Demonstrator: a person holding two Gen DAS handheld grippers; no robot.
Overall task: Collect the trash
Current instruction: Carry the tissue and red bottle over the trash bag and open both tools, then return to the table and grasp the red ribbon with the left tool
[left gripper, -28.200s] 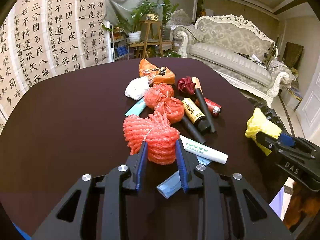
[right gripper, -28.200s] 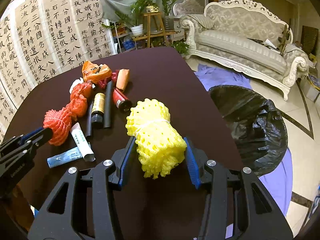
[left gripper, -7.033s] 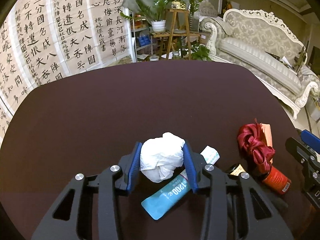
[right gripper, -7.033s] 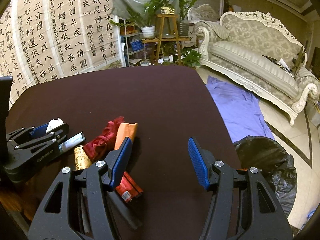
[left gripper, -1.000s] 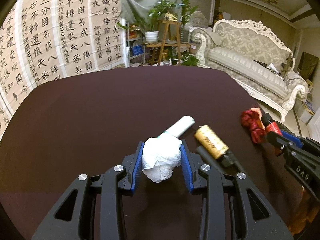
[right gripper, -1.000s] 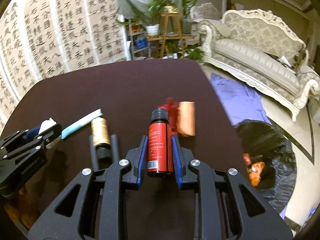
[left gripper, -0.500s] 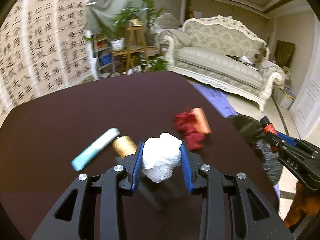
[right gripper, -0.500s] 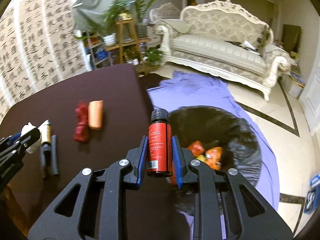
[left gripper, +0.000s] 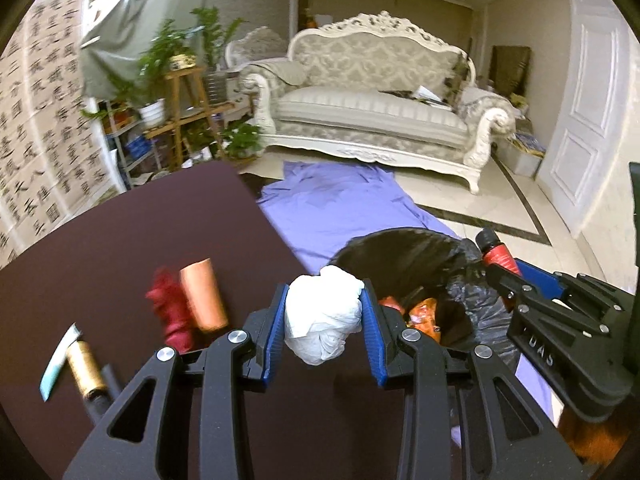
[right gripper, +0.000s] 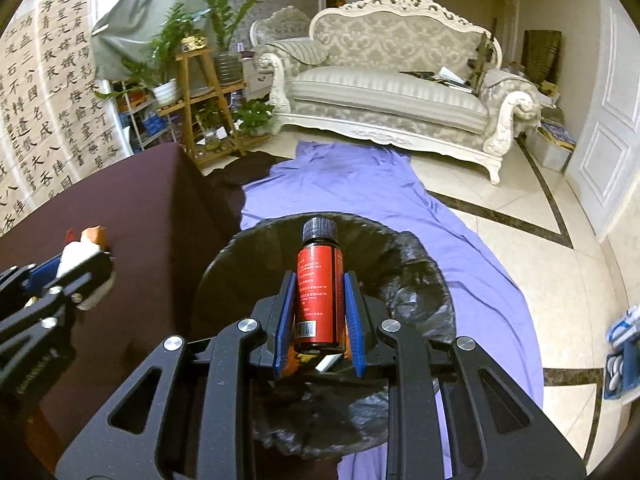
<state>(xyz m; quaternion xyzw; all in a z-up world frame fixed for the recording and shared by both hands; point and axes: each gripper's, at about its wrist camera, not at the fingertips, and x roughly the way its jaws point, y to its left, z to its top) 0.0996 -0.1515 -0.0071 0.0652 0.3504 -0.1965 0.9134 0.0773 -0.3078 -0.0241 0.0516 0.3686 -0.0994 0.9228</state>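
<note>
Right gripper: the right gripper (right gripper: 319,320) was clenched on a small red-labelled bottle with a black cap (right gripper: 320,280), held upright-looking along the fingers, directly over the mouth of the bin.
Left gripper: the left gripper (left gripper: 323,320) was clamped on a crumpled white plastic wad (left gripper: 322,316), at the table edge and only partly over the bin rim.
Bin: the black plastic bin bag (right gripper: 412,276) stood open on the floor just beside the dark brown table (left gripper: 120,240), with orange wrappers already inside.
Release advice: the bottle looked ready to drop once the jaws part; the wad probably needed carrying further over the opening first, or it might land on the rim or floor.
Left on table: a dark red ribbon bundle (left gripper: 170,312), an orange paper roll (left gripper: 202,300), a gold-wrapped tube (left gripper: 84,368) and a teal-and-white sachet (left gripper: 60,364) were yet to be collected.
Beyond: a purple cloth (right gripper: 360,184) lay on the floor behind the bin.
</note>
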